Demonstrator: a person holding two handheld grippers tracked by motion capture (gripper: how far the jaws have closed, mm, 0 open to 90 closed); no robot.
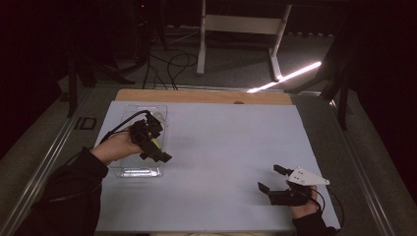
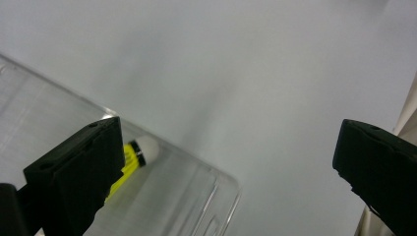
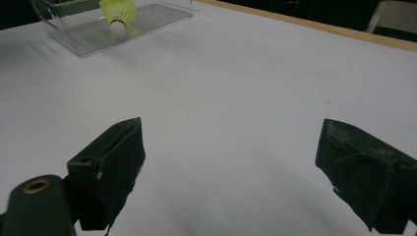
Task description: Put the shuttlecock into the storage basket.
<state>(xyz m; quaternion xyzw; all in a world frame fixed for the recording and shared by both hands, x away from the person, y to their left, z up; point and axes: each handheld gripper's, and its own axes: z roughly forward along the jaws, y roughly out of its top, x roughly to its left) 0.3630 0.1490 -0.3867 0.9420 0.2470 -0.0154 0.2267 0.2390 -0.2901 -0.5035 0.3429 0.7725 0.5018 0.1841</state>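
Lower right of the high view: the right hand-held gripper rests low over the white tabletop, jaws spread wide, nothing between them. Mid-left: the left hand-held gripper hangs above a clear plastic tray, jaws likewise wide and empty. A yellow shuttlecock with a white cork tip lies inside that tray.
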